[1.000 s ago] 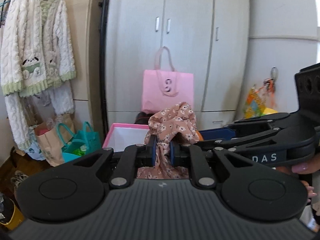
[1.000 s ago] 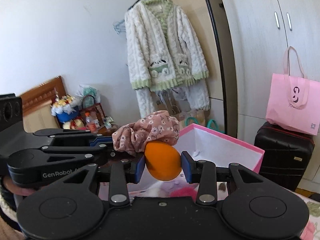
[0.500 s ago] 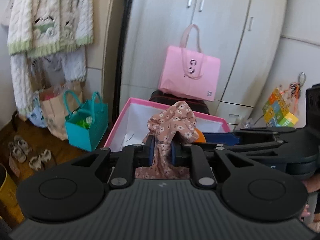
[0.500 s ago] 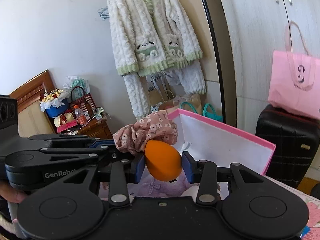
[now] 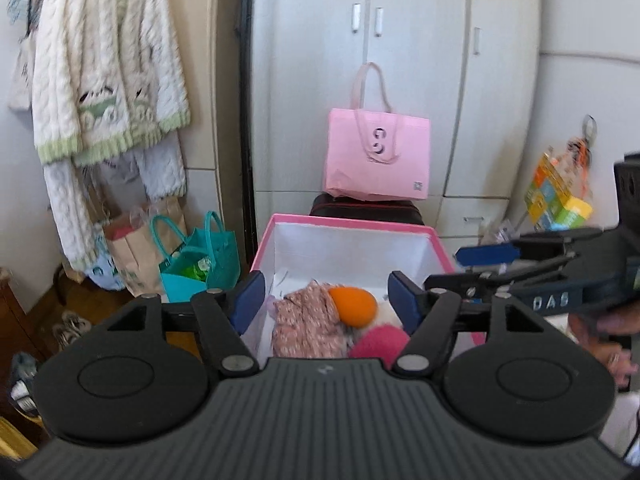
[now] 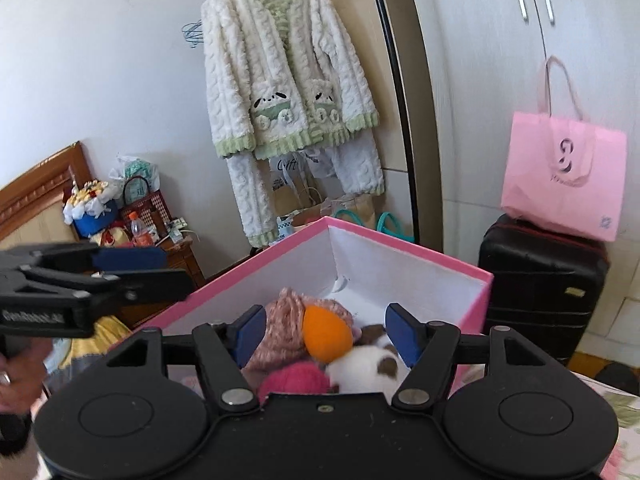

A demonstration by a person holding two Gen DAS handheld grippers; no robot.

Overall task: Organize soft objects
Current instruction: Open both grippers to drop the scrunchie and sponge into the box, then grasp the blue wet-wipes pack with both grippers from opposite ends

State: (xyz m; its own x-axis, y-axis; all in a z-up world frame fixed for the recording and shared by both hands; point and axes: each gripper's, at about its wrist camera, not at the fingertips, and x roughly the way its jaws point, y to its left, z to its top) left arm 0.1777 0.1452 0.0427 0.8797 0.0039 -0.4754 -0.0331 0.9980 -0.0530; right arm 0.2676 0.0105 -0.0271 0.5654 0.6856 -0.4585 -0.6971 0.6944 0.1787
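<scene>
Both tongs stand released over the pink box [image 5: 348,224]: the left tongs [image 5: 326,306] and the right tongs [image 6: 325,334] each have their blue pads spread wide with nothing between them. The soft things lie inside the box, at its near end: the floral cloth [image 5: 306,322] crumpled at the left, the orange egg-shaped toy [image 5: 354,305] touching its right edge, a pink fluffy ball [image 5: 378,342] nearer, and a white and brown plush [image 6: 368,366] just beside the orange toy. The heap sits loose, so the likeliest trouble seems to be a pad catching a fold of the cloth as the tongs lift away, dragging it back over the rim. The round orange toy, resting high on the others, could also roll off if the box is nudged
</scene>
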